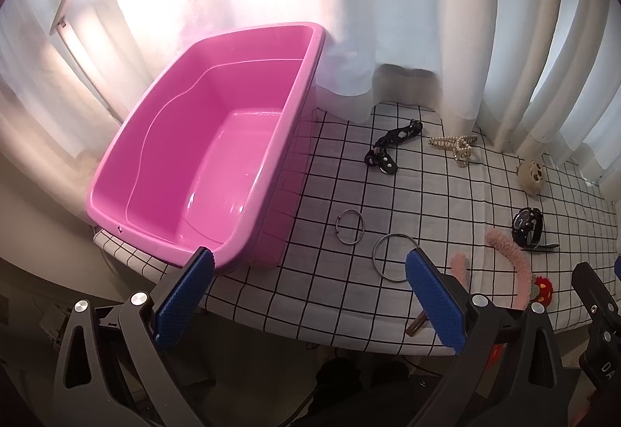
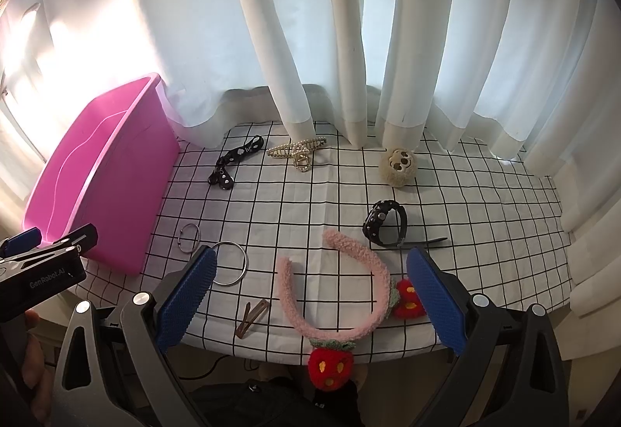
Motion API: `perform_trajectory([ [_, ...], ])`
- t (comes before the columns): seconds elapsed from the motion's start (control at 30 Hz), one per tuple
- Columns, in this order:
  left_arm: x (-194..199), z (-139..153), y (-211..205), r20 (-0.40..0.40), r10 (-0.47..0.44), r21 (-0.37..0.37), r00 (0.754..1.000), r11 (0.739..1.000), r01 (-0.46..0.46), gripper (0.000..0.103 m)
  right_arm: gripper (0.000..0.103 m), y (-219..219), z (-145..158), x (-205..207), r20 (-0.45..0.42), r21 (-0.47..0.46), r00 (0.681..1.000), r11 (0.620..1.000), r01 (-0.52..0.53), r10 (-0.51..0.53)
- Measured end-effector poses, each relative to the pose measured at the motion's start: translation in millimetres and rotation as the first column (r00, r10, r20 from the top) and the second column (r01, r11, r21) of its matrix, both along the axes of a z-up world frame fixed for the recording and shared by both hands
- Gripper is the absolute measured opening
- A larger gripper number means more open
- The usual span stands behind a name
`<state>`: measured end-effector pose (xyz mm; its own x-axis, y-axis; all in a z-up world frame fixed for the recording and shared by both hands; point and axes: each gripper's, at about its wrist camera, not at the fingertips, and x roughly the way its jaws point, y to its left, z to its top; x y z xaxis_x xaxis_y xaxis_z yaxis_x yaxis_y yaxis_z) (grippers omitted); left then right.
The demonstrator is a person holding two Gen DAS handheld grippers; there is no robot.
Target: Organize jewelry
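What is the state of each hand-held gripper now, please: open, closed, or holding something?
Left hand-held gripper: open, holding nothing.
Right hand-held gripper: open, holding nothing.

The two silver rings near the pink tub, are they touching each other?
Apart. In the right wrist view, the small silver ring and the large silver ring have a strip of checked cloth between them; the left wrist view shows the same gap.
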<state>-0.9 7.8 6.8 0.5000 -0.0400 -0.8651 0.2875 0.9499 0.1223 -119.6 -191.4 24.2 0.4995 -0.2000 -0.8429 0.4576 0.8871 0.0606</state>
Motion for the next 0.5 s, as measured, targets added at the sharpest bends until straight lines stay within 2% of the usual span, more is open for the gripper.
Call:
perform_trajectory([
  [0.5, -5.0, 0.3, -3.1, 0.007, -0.005, 0.001, 1.0, 1.0, 0.005, 0.097, 0.094, -2.2, 0.1, -3.6, 0.005, 0.005, 1.0, 1.0, 0.003, -0.003],
])
